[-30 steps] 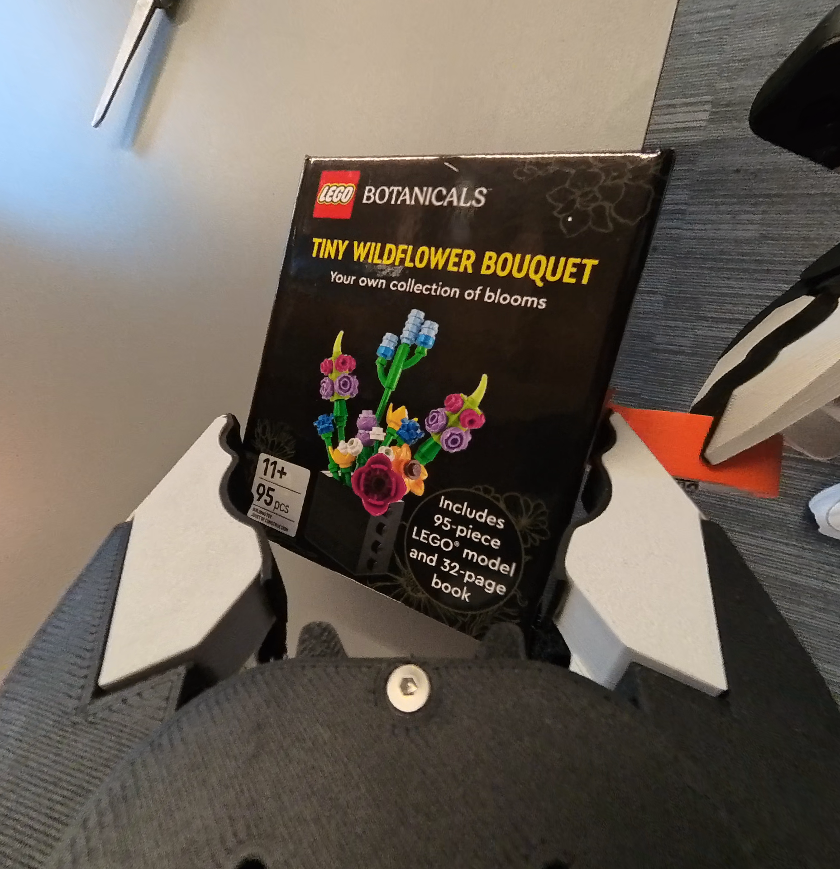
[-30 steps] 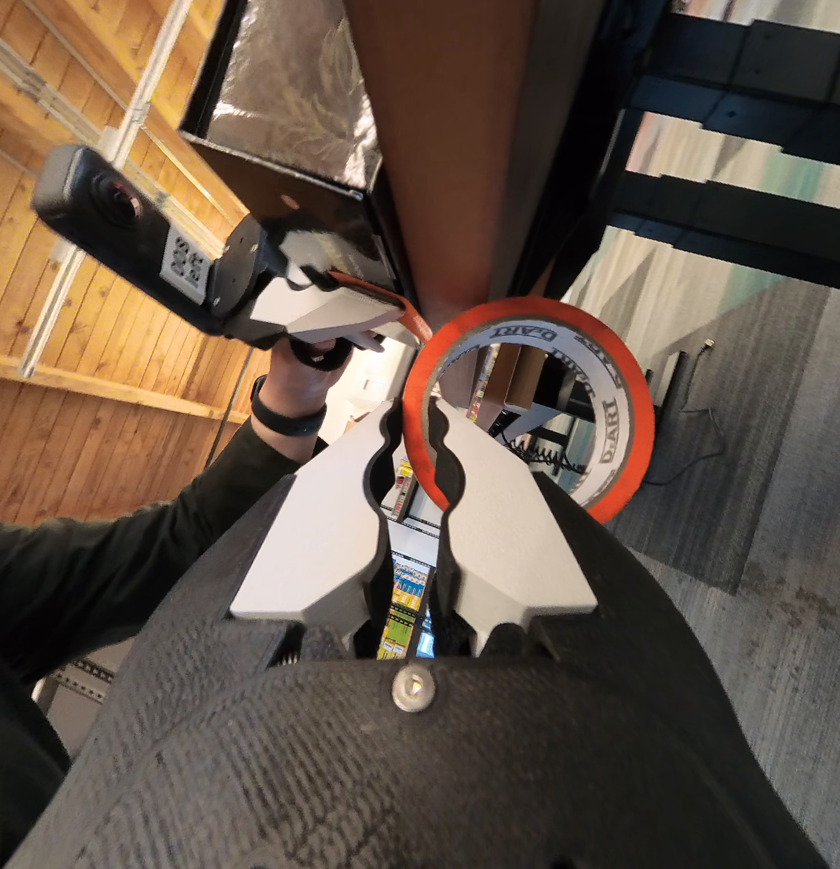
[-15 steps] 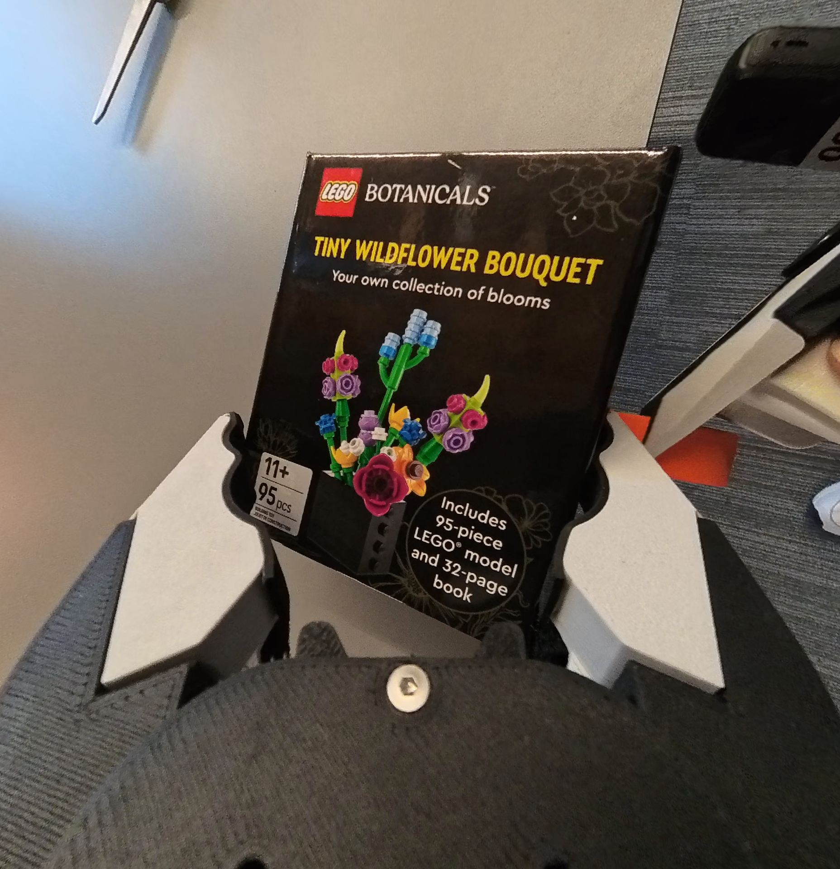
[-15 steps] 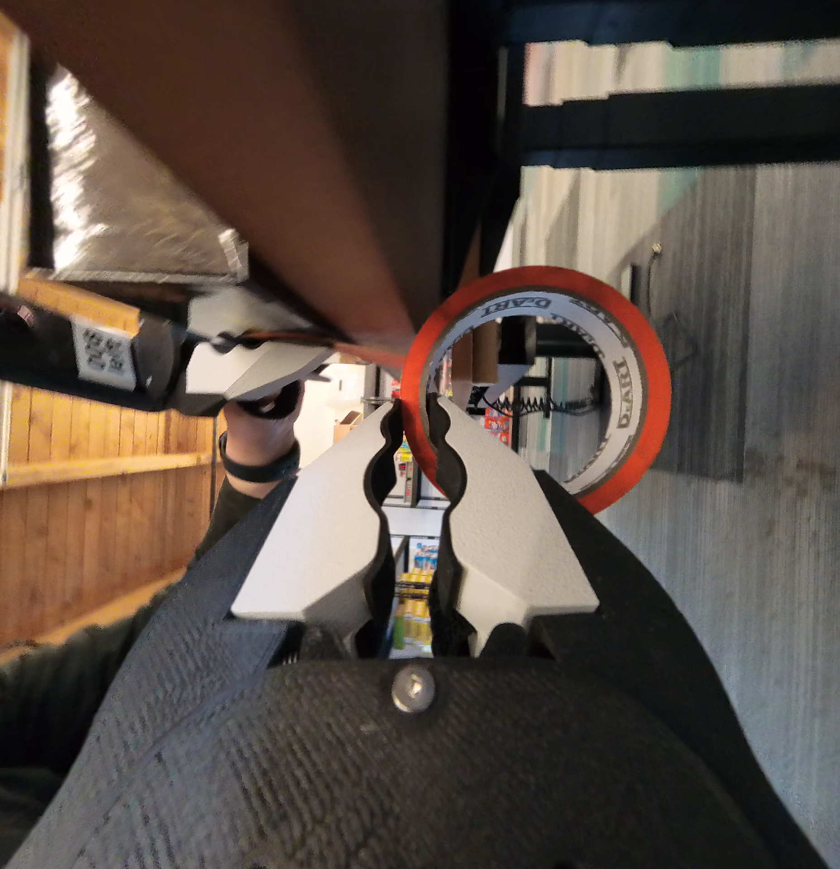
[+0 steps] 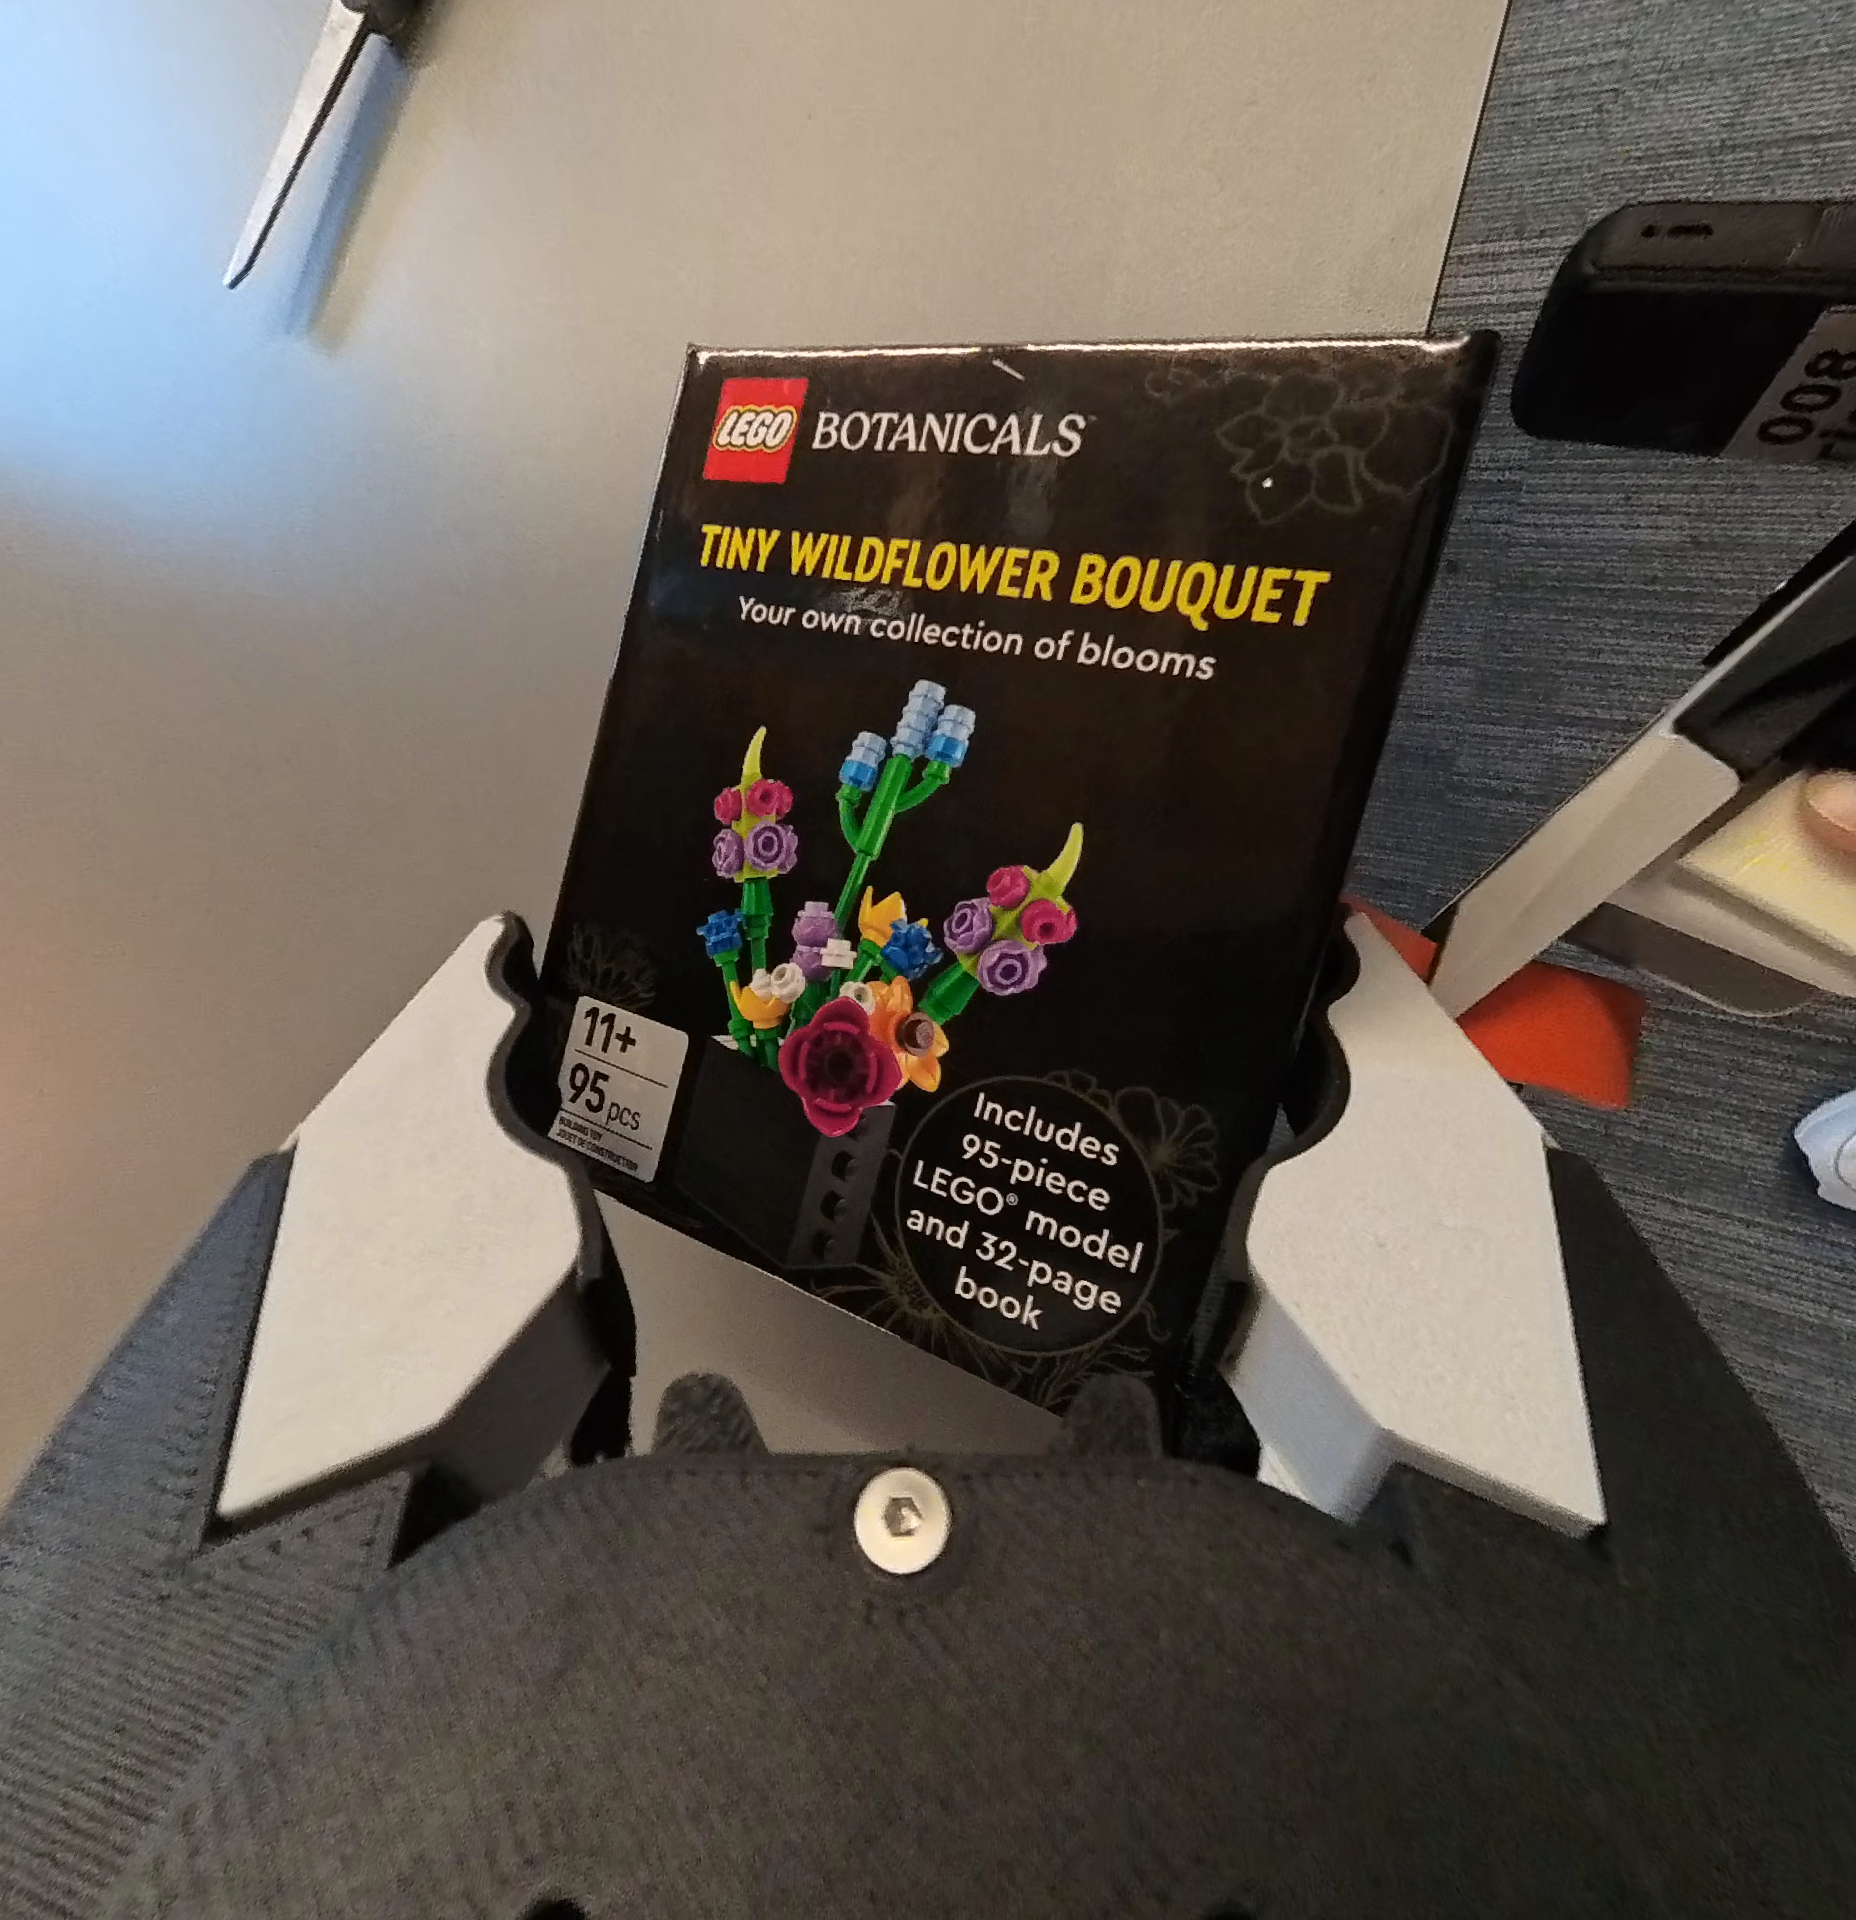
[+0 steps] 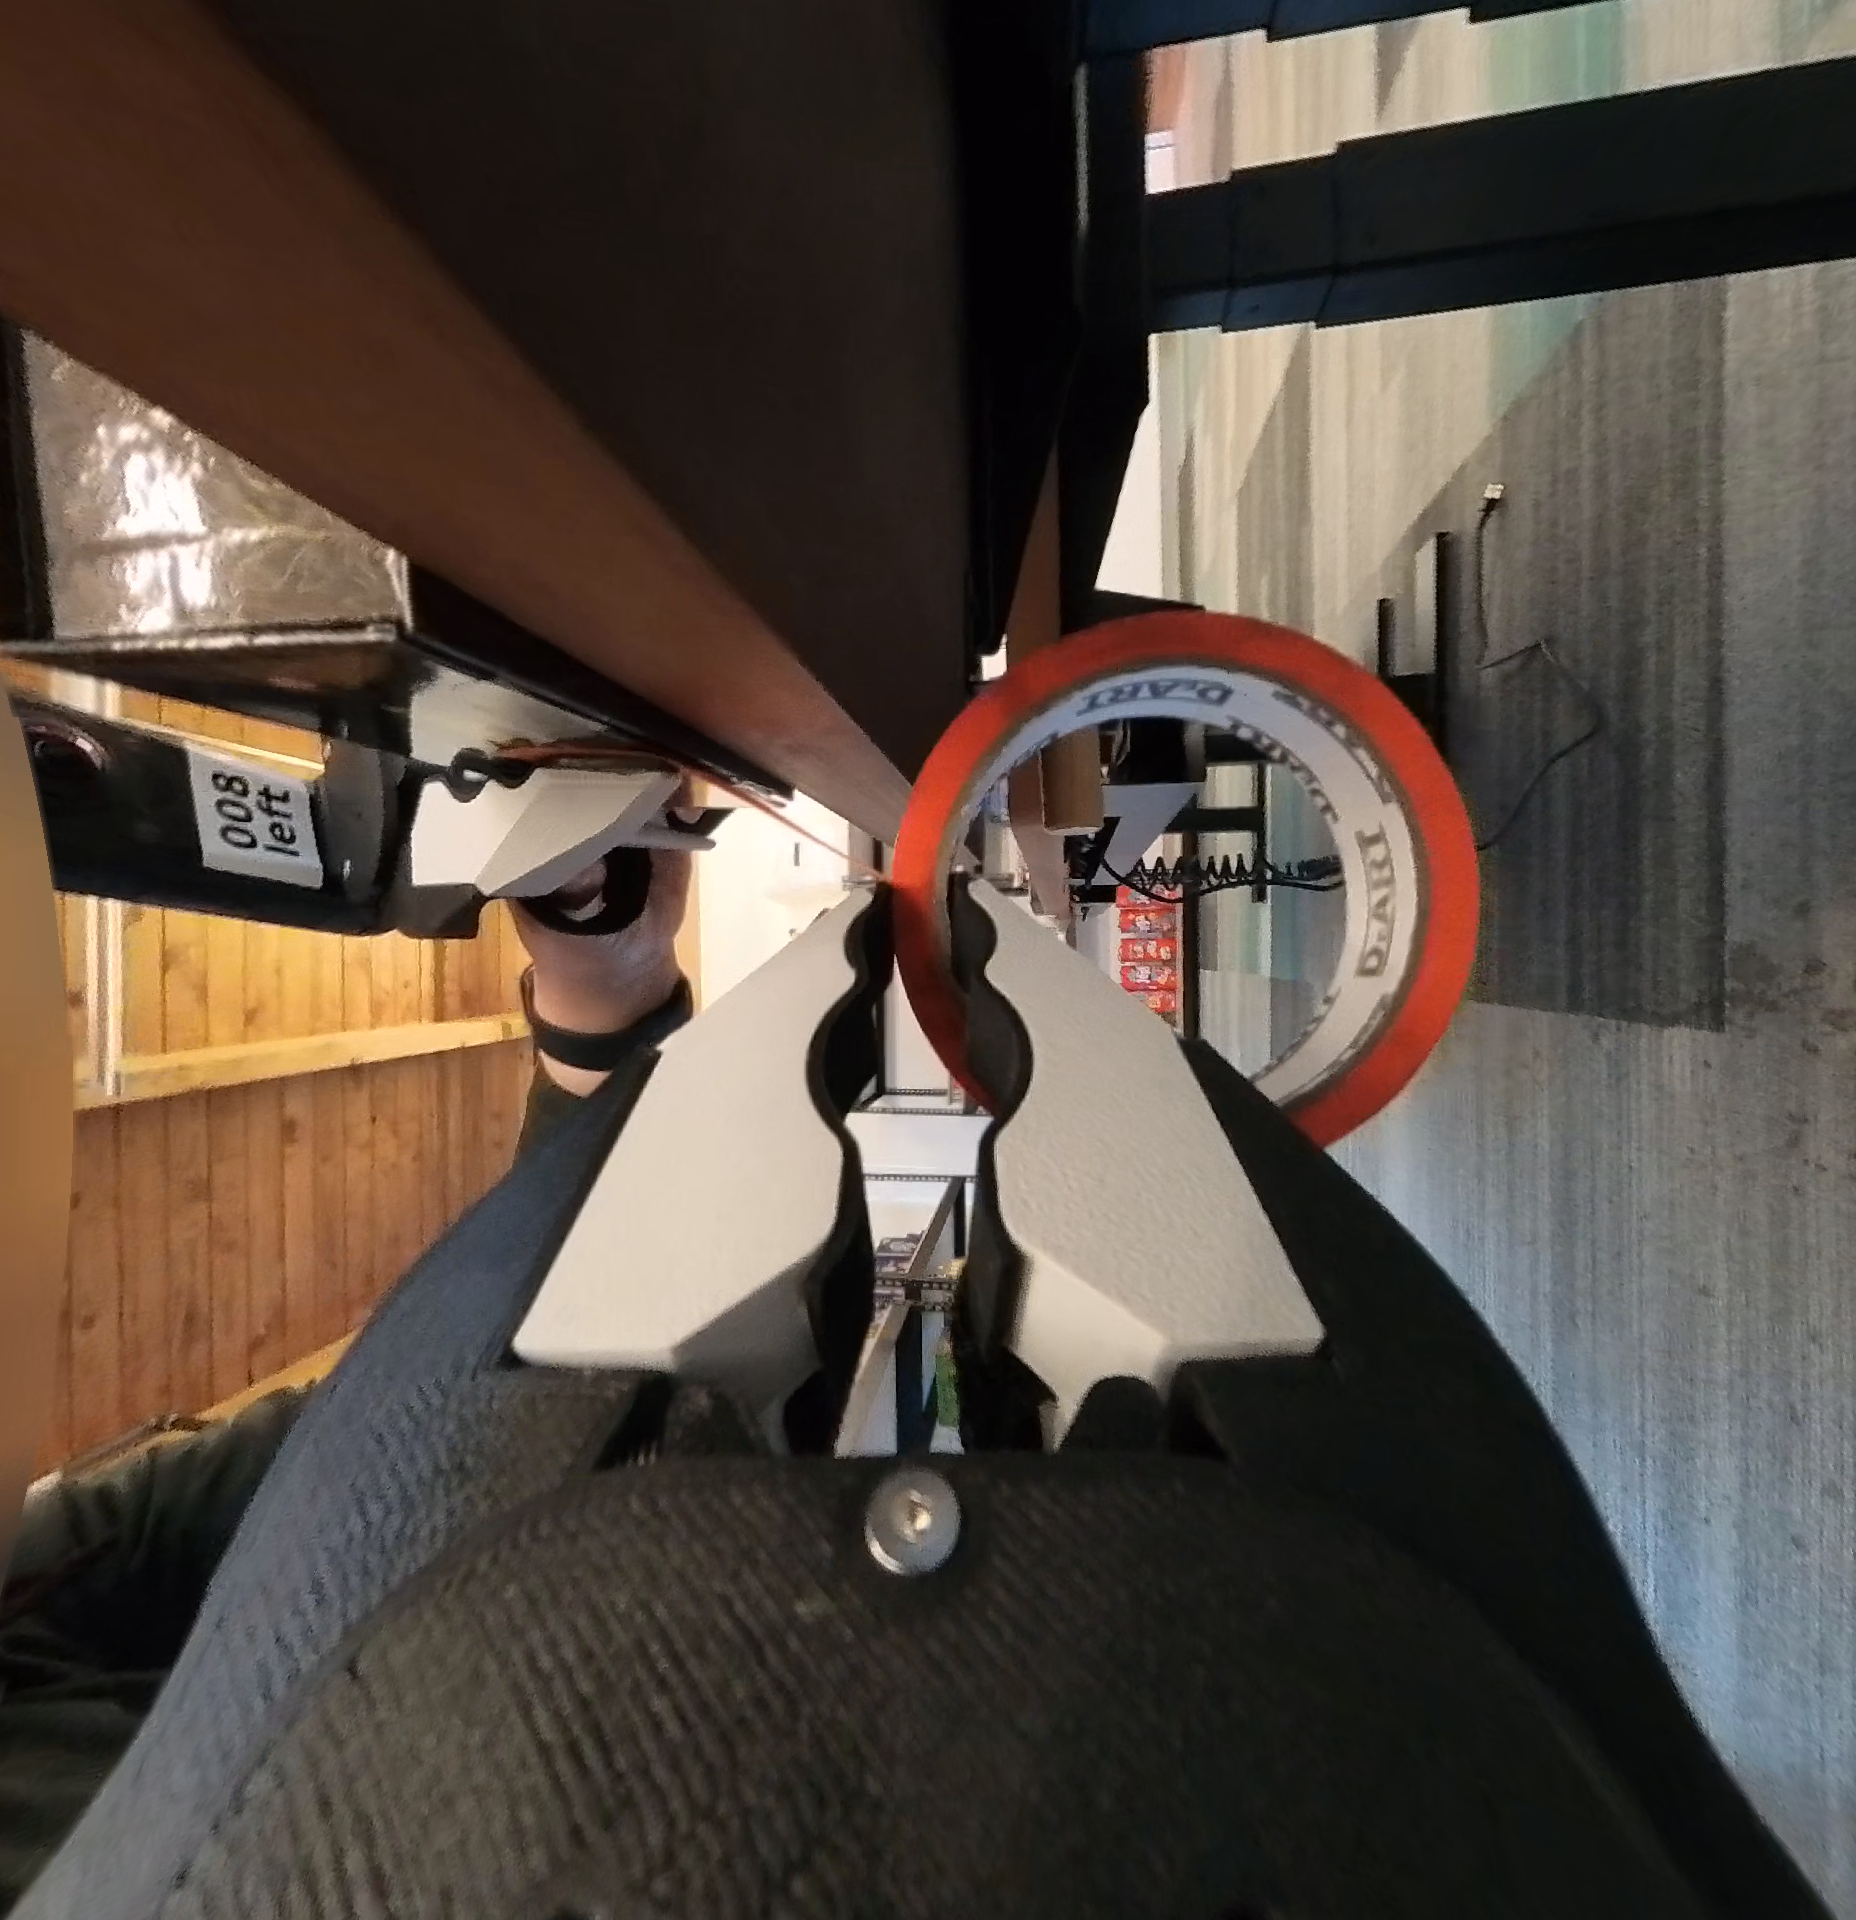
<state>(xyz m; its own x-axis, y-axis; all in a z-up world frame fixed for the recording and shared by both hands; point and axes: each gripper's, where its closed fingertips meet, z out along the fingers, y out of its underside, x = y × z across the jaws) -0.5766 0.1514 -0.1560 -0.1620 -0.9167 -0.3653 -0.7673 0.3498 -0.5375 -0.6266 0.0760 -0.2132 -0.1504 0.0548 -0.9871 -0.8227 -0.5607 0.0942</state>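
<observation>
Gripping the black boxed flower set (image 5: 991, 790) above the surface's (image 5: 280, 623) edge, left hand-held gripper (image 5: 929, 997) should keep firm; right hand-held gripper (image 6: 919, 904) pinches the orange tape roll (image 6: 1423, 831), strand taut.

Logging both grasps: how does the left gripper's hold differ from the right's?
The left gripper has its jaws spread wide on a flat black box; the right gripper has its jaws nearly together, pinching the wall of an orange tape roll. Both are shut on something.
</observation>
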